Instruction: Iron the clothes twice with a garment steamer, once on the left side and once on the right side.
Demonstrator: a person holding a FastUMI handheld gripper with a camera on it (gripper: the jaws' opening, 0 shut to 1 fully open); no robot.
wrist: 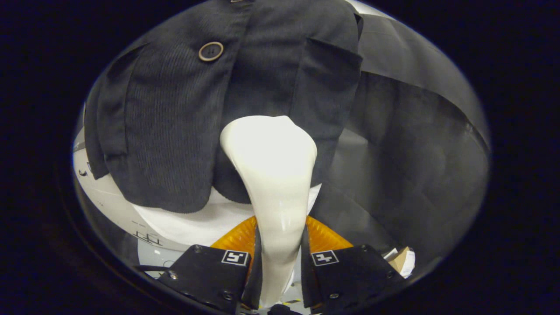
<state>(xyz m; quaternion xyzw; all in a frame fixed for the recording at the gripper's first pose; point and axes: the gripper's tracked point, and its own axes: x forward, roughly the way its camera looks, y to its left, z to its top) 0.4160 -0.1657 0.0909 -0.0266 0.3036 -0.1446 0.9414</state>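
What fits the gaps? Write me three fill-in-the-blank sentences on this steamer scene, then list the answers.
1. The gripper is shut on the white ____.
2. The steamer head points at a dark ____ hanging just ahead.
3. The jacket carries a round ____ above and to the left of the steamer head.

Missing words: steamer; jacket; button
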